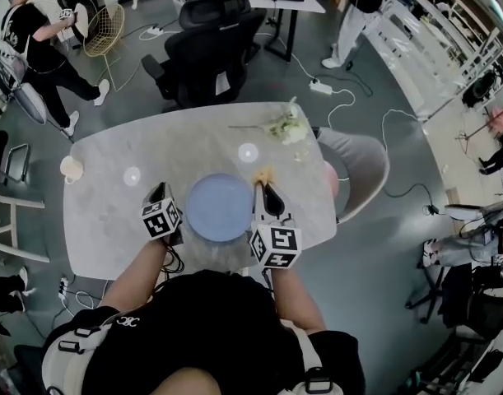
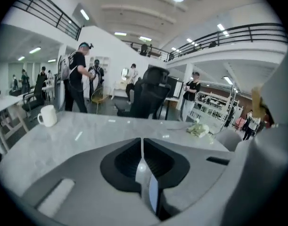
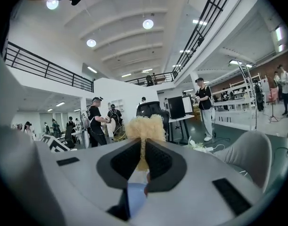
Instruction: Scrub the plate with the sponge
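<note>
A round blue plate [image 1: 220, 206] hangs above the near side of the grey table [image 1: 111, 220]. My left gripper [image 1: 182, 222] is at the plate's left rim. In the left gripper view its jaws are shut [image 2: 142, 147] on the rim of the plate [image 2: 150, 189], which shows edge-on between them. My right gripper [image 1: 264, 194] sits at the plate's right rim and points away from me. It is shut on a fuzzy yellow sponge [image 1: 263, 176], which sticks out past the fingertips. In the right gripper view the sponge [image 3: 144, 127] is pinched between the jaws [image 3: 144, 147], with the plate [image 3: 134, 197] just below.
A white mug [image 1: 71, 169] stands at the table's left end. A pale flower bunch [image 1: 288, 128] lies at the far right of the table. A grey chair [image 1: 360, 161] is at the right and a black office chair [image 1: 206, 48] behind. People stand further off.
</note>
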A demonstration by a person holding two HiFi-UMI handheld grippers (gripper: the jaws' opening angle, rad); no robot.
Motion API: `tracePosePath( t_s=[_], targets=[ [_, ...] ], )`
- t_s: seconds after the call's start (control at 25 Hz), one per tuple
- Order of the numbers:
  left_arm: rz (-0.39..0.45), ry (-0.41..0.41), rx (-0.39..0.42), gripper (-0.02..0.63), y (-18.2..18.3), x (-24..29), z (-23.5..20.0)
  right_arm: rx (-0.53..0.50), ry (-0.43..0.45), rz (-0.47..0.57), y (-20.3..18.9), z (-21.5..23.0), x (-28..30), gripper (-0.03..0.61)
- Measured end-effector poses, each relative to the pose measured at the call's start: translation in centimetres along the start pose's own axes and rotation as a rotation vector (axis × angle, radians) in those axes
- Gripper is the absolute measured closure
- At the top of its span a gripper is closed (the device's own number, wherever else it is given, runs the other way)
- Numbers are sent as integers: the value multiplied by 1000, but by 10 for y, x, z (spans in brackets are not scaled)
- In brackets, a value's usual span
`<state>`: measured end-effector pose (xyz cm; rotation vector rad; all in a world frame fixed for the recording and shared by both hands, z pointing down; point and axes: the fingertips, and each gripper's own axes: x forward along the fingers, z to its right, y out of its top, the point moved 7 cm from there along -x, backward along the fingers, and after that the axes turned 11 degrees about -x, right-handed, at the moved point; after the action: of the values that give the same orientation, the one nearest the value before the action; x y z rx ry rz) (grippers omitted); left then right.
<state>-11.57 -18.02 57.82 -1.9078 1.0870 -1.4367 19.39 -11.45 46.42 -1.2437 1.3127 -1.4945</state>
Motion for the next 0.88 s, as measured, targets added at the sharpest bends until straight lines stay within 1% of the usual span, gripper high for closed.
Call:
tracePosePath(
  t_s=[0.08,0.2,0.24,0.32,0.44,0.56,0.64,0.76,0.88],
  targets=[
    [114,-75,68,607,35,-15,21,-12,-1,36,13,-1,7,548],
    [240,-198,144,609,84,-45,55,-32,-25,105,38,-1,14,548],
    [272,-231,159,609,97,-55,64,-34,-36,130,47,-2,15,548],
    [317,-284,158,609,117,-76,76,-37,-45,180,64,-5,16,548],
    [357,-340,141,609,139,-99,85,-60,-34,232,84,-12,19,548],
    [368,-380,148,609,151,-114,94,-63,-16,247,92,-16,20,548],
    [390,-387,174,609,156,-121,99,-55,-11,246,92,-16,21,548],
    [414,-372,214,609,160,-126,101,-47,-3,240,92,-19,22,548],
    [399,-377,188,609,161,-127,98,-46,9,232,93,-24,22,548]
  ],
)
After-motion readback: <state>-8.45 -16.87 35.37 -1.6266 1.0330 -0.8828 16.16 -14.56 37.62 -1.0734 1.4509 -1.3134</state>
